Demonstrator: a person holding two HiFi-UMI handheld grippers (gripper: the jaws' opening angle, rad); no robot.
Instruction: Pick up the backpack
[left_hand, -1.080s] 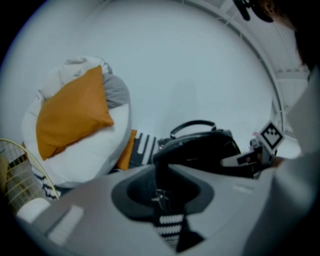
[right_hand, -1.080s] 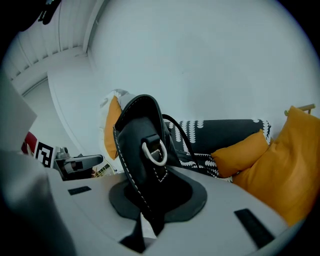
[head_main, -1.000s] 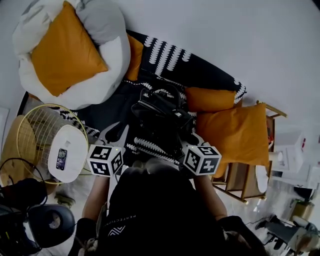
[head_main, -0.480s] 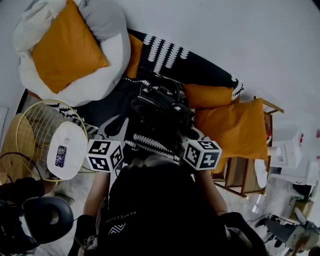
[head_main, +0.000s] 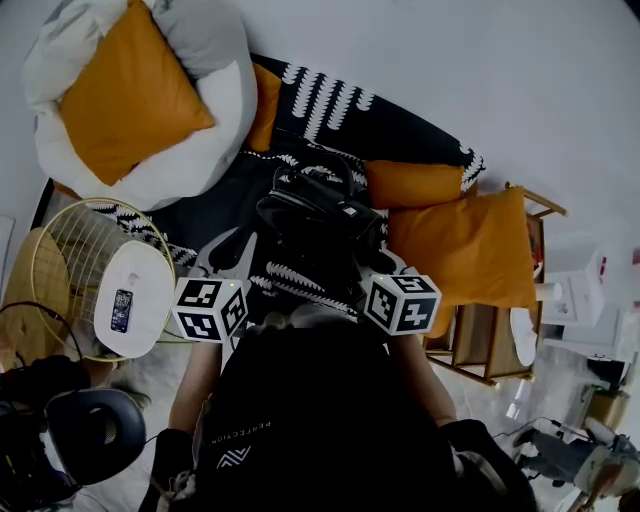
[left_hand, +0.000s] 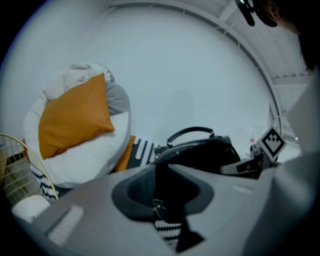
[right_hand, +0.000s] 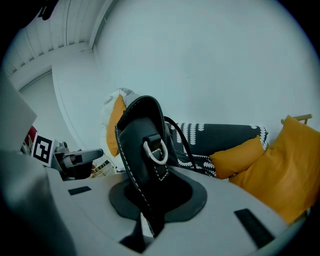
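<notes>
The black backpack (head_main: 318, 228) stands upright over the dark patterned sofa, with its top handle (left_hand: 191, 132) arched above it. My left gripper (head_main: 232, 258) is at its left side, shut on a black strap with a small buckle (left_hand: 159, 205). On the bag's right side, my right gripper (head_main: 375, 268) is shut on a black, white-stitched strap with a metal D-ring (right_hand: 156, 150). In the right gripper view the bag (right_hand: 142, 145) rises straight out of the jaws. I cannot tell whether its bottom rests on the sofa.
A white and grey beanbag with an orange cushion (head_main: 130, 90) lies at the far left. Orange cushions (head_main: 462, 255) sit to the right of the bag. A wire side table (head_main: 60, 270) with a phone on its white top is at the left, and a wooden rack (head_main: 480, 355) at the right.
Hardly anything: the view has shifted a little, and both grippers keep their hold on the straps in the same place.
</notes>
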